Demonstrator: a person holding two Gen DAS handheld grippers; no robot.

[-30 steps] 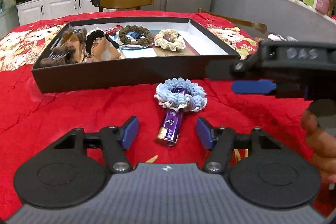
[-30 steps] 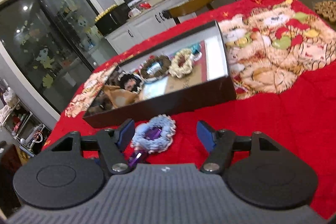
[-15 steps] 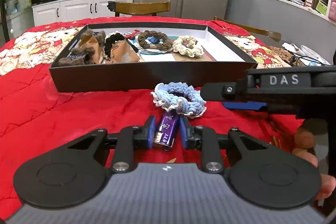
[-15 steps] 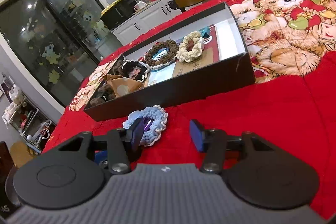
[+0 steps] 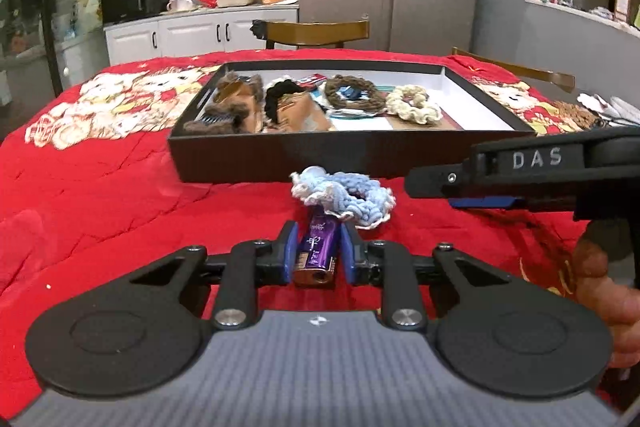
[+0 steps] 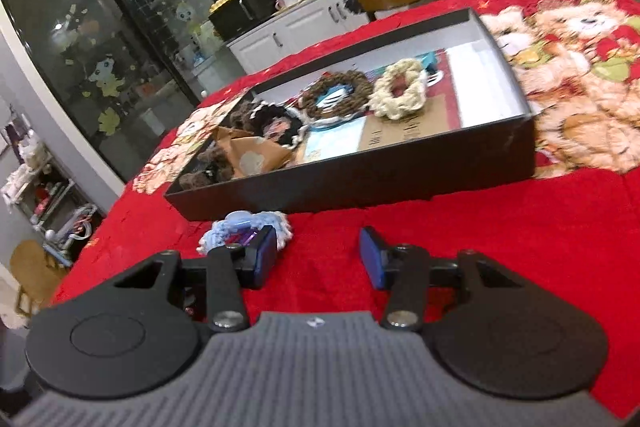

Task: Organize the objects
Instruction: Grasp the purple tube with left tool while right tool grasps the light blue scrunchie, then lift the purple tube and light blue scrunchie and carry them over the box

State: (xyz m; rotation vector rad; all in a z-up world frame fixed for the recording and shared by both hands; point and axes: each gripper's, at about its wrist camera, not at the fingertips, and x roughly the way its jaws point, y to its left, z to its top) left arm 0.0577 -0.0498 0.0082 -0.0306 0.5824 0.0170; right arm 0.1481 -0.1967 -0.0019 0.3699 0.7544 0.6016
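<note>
Lighter [image 5: 315,250], purple, clamped between the 2 left gripper [image 5: 315,254] fingers.
Blue scrunchie [image 5: 345,196] draped over its far end; right gripper [image 6: 318,255] fingers spread, empty, beside the scrunchie.

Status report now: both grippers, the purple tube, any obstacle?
Left gripper shut on purple tube. Right gripper open, empty. Light blue crocheted scrunchie looped over tube's far end, before black tray.
</note>
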